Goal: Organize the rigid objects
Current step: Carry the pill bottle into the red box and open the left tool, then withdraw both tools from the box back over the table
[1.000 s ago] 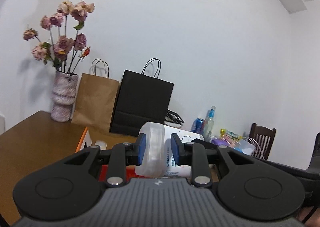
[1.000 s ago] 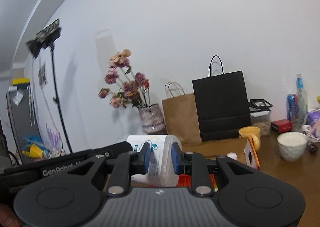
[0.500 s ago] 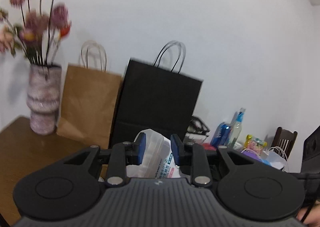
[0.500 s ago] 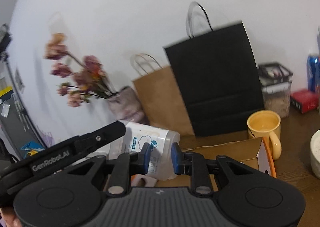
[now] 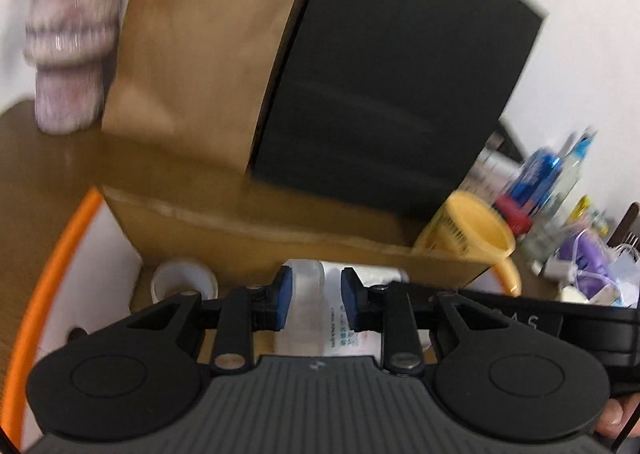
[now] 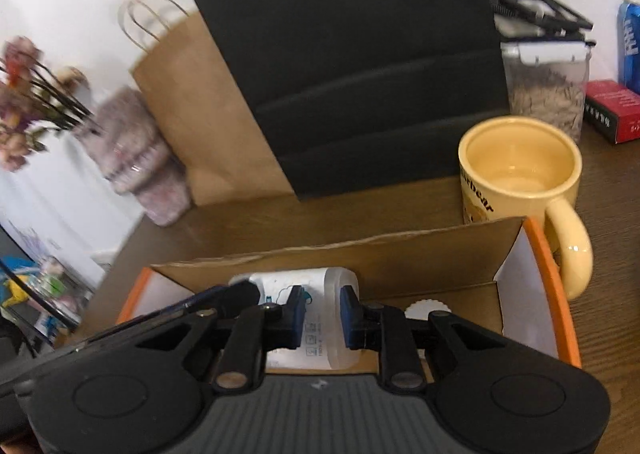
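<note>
A white plastic bottle (image 5: 320, 274) with a printed label lies on its side, held at both ends. My left gripper (image 5: 316, 292) is shut on one end; its blue pads press the bottle's sides. My right gripper (image 6: 323, 306) grips the other end of the bottle (image 6: 288, 280), its jaws closing a little tighter on it. The bottle hangs low inside an open cardboard box (image 6: 360, 258) with orange-edged flaps, close to the far wall of the box (image 5: 260, 238). Whether it touches the box floor is hidden by the grippers.
In the box sit a small white cup (image 5: 182, 280) and a ridged white cap (image 6: 426, 310). A yellow mug (image 6: 520, 169) stands just past the box's right corner. Behind are a black bag (image 6: 352, 53), a brown paper bag (image 6: 192, 101), a vase (image 6: 136, 165), a clear jar (image 6: 544, 93) and a red box (image 6: 612, 109).
Both grippers carried the bottle forward and down, tilting from facing the wall to looking into the box. The bags and mug loom closer; the bottle now sits inside the box walls.
</note>
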`<state>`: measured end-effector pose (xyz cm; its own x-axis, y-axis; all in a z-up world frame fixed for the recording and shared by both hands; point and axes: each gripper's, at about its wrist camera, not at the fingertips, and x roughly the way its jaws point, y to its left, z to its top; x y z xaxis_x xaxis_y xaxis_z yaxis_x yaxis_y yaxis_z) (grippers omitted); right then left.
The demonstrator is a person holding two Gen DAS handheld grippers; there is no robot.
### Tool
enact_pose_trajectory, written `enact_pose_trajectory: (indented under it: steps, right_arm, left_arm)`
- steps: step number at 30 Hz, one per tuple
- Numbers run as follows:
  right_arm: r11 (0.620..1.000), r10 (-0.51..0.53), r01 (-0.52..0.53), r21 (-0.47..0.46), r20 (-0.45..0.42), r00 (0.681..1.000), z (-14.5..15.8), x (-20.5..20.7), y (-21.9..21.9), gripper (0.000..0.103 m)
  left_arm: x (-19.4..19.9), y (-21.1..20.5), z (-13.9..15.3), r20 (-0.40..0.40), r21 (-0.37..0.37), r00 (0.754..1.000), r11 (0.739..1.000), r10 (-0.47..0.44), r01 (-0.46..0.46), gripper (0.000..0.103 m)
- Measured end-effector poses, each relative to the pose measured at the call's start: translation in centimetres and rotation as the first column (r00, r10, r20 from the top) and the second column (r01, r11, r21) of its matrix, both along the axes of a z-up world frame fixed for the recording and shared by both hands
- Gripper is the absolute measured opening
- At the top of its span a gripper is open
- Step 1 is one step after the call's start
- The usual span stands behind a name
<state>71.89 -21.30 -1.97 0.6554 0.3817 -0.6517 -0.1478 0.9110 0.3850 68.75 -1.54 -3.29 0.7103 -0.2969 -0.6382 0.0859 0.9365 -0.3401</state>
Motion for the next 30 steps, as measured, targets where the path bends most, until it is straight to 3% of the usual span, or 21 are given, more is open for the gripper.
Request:
enact_pose_trajectory:
  steps: [3,7,14,18,21,26,30]
  right_arm:
    - [1.000,-0.014,0.014,-0.012,-0.022,1.000,-0.9,0.7,0.5,0.021]
    - [0.999,-0.024,0.024,-0.048,0.005,1.000,-0.4,0.1,0.6,0.021]
    - [0.997,-0.013,0.020,-0.071,0.099,0.995,5.4,-5.1,-1.9,0.028]
    - [0.993,0.006,0.015,-0.115,0.178,0.984,8.0,-10.6,-3.5,0.050]
    - [0.988,0.028,0.004,-0.155,0.204,0.978,9.2,-14.7,-4.4,0.050]
    - [0.981,0.055,0.000,-0.192,0.283,0.958,11.3,-21.9,-5.0,0.057]
    - [0.980,0.079,-0.007,-0.199,0.358,0.930,12.3,-27.2,-4.8,0.058]
  left_arm:
    - [0.8,0.0,-0.7,-0.063,-0.003,0.998,1.000,-0.004,0.004,0.026]
    - [-0.6,-0.3,0.7,0.013,0.027,1.000,1.000,0.001,-0.002,0.025]
    - [-5.9,0.2,5.5,0.093,0.112,0.995,0.994,-0.029,0.018,0.031]
    - [-10.9,0.3,7.7,0.160,0.234,0.987,0.972,-0.016,-0.022,0.033]
    - [-15.5,0.0,9.5,0.235,0.325,0.972,0.944,-0.027,-0.052,0.042]
    - [-23.0,0.6,11.9,0.282,0.321,0.959,0.944,-0.015,-0.079,0.051]
    - [-28.9,0.6,13.2,0.386,0.368,0.922,0.922,-0.033,-0.121,0.064]
